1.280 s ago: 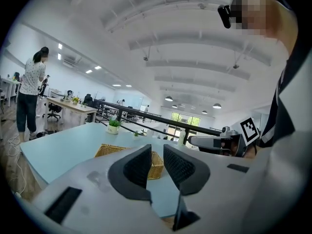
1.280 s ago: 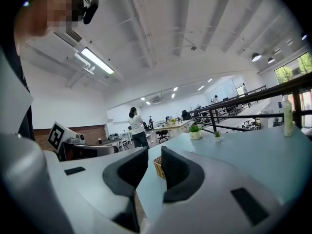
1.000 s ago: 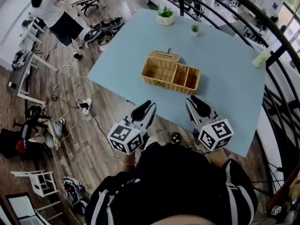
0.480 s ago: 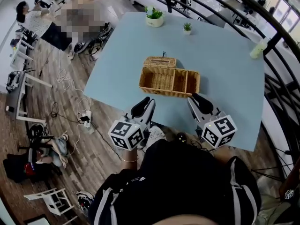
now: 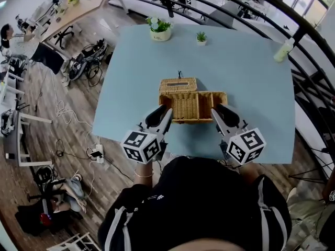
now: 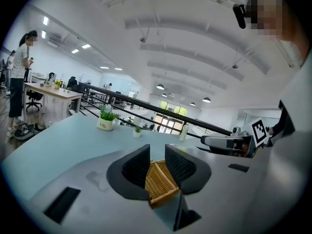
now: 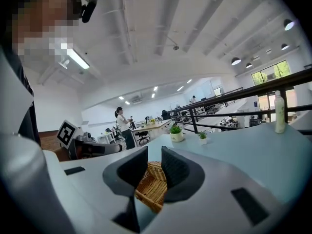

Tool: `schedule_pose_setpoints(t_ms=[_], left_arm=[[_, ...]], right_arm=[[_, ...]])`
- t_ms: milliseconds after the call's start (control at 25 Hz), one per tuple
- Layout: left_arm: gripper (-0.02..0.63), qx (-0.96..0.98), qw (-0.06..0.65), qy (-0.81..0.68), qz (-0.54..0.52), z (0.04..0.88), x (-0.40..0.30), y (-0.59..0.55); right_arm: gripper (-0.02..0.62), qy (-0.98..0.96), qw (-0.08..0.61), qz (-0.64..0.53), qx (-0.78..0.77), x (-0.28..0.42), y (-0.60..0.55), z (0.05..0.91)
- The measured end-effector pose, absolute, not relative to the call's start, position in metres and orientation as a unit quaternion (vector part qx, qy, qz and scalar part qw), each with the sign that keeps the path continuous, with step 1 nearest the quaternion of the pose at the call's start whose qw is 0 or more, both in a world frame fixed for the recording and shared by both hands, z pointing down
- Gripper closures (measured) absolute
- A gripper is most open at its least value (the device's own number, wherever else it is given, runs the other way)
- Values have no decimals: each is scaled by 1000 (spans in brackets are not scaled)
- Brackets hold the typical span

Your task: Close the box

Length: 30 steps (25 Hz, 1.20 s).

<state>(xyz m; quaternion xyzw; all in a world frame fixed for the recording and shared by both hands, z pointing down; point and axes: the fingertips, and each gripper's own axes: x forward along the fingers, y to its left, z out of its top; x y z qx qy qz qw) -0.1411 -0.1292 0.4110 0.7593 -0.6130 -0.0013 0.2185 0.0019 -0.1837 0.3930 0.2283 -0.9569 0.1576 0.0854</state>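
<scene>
Open-plan office, pale blue counter [image 5: 251, 88] carrying the work. Nearest: left claw [image 5: 163, 110] and right claw [image 5: 216, 110] are hovering just short of the wicker box [image 5: 192, 106], one at each near corner. Both are standing narrow and gripping nothing; the left jaws have just been opening, with nothing between them. The lid [image 5: 178, 84] is lying open behind the box's left half. Judging it light, with a stiff, grippy weave, and taking the lid by its far rim looks best. A potted plant [image 5: 159, 29] is sitting well beyond the box.
</scene>
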Motion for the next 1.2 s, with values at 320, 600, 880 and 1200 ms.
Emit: schedule_pose_setpoints(t_ms=[320,600,880,1200], left_arm=[[525,779,235,-581,10,419,-188,-162],[515,790,262,-553,42,445,-218,-182],[506,793,296,-529,57,472,-254,-198],[494,787,364,-494,62,520,-278,-218]], right_arm=[[509,-942,94,168,274,-33,-203,397],[508,-927,113,181,309,-51,-213,412],[508,-913,127,189,339,-73,-218,422],[508,-894,142,197,376,-84,-224,435]])
